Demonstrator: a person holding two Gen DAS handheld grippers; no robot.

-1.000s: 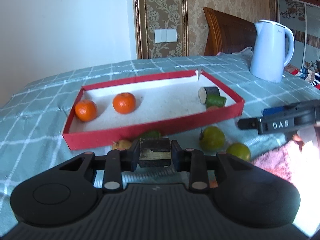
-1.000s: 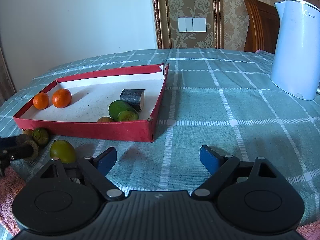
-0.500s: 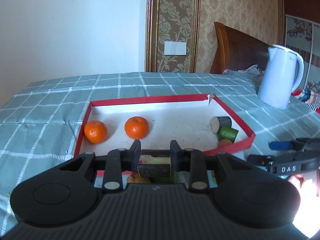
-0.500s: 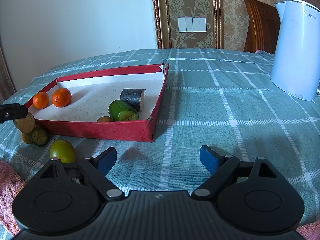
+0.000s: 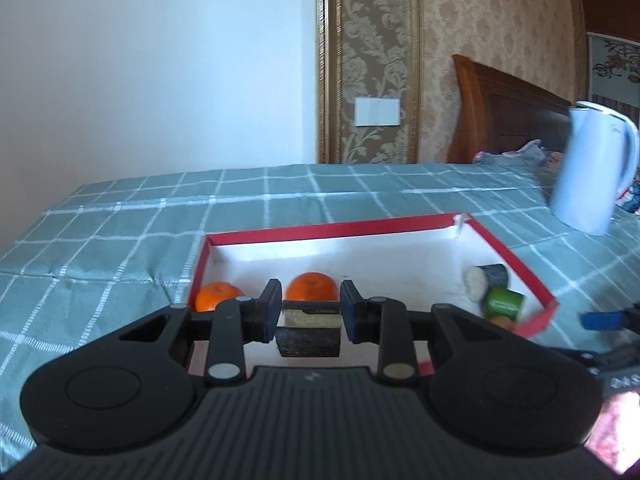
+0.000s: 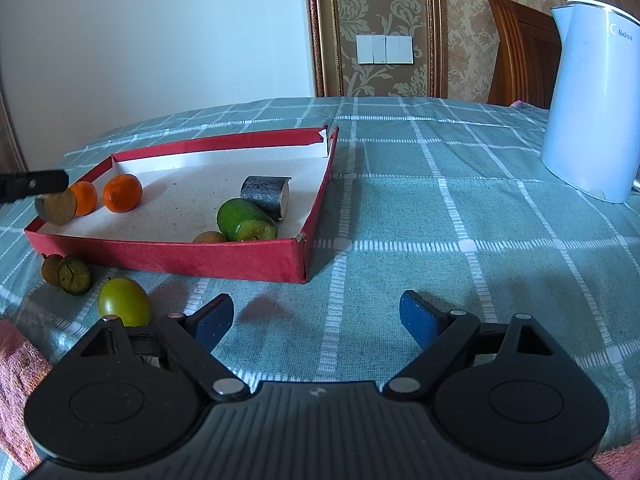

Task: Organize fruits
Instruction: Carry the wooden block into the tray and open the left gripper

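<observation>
**Left wrist view: dark cylinder piece clamped over the red tray**

Left wrist view is showing two oranges (image 5: 218,295) sitting side by side at the left end of the red tray (image 5: 516,254), which is lying on the green checked tablecloth (image 5: 120,240). The left gripper (image 5: 308,312) is hovering above the tray's near left part, its two fingers pressing on the ends of a dark cylinder piece (image 5: 308,340) with a pale cut face. Further right in the tray, a second dark cylinder (image 5: 486,280) is lying against a green cut piece (image 5: 503,303), and a small brownish fruit (image 5: 502,321) is peeking out beside them; this corner is blurred, so what kind it is cannot be told. At the far right a white kettle (image 5: 592,172) is standing on the cloth, well apart from the tray.

In the right wrist view, the held piece is appearing at the left edge over the tray rim, just in front of the oranges. Outside the tray, near its front left corner, a small brown fruit (image 6: 51,269) is touching a dark green round fruit (image 6: 74,276), and a yellow-green fruit (image 6: 125,306) is lying just to their right. The right gripper (image 6: 316,320) is hanging low over the cloth with its blue-padded fingers spread wide and holding nothing.
</observation>
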